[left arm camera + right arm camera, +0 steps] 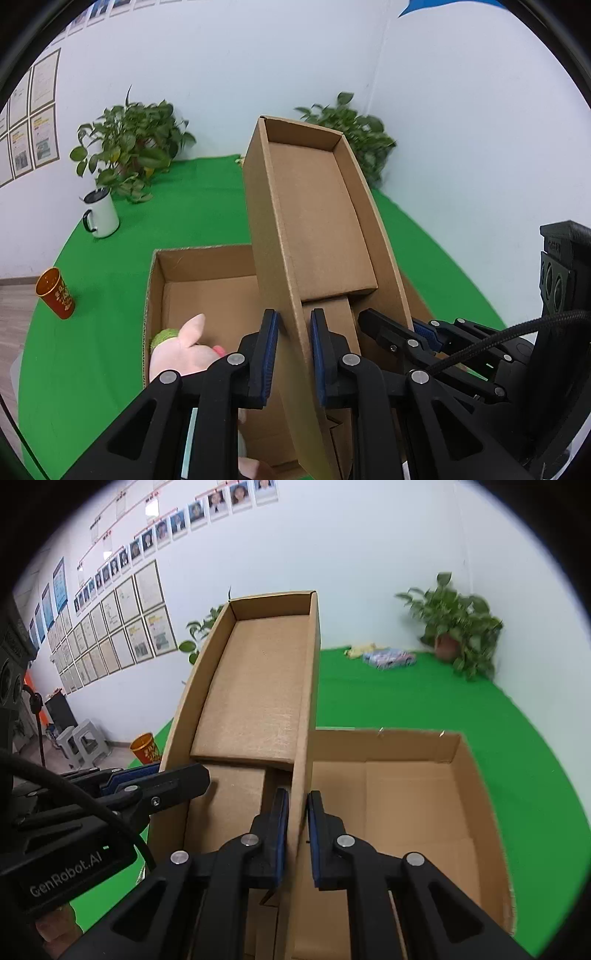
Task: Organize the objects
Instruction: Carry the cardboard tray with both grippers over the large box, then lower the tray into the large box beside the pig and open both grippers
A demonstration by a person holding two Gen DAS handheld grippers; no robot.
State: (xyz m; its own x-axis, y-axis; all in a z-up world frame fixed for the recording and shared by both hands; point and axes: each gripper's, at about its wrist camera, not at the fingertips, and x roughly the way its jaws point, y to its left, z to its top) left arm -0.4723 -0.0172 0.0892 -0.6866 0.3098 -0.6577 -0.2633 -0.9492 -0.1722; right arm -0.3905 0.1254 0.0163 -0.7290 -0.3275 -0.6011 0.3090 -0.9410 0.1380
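A shallow cardboard lid (314,221) is held tilted above an open cardboard box (207,273). My left gripper (293,354) is shut on the lid's left wall. My right gripper (297,830) is shut on the lid's right wall (308,701); it also shows in the left wrist view (410,332). The lid's inside faces both cameras. A pink plush pig (181,350) lies in the box's near left corner. In the right wrist view the box (406,782) sits under and to the right of the lid.
Green cloth (184,206) covers the table. On it stand a white mug (101,214), a red-gold cup (55,293), two potted plants (129,144) (458,627) and a small packet (388,657) at the back. Framed papers hang on the wall.
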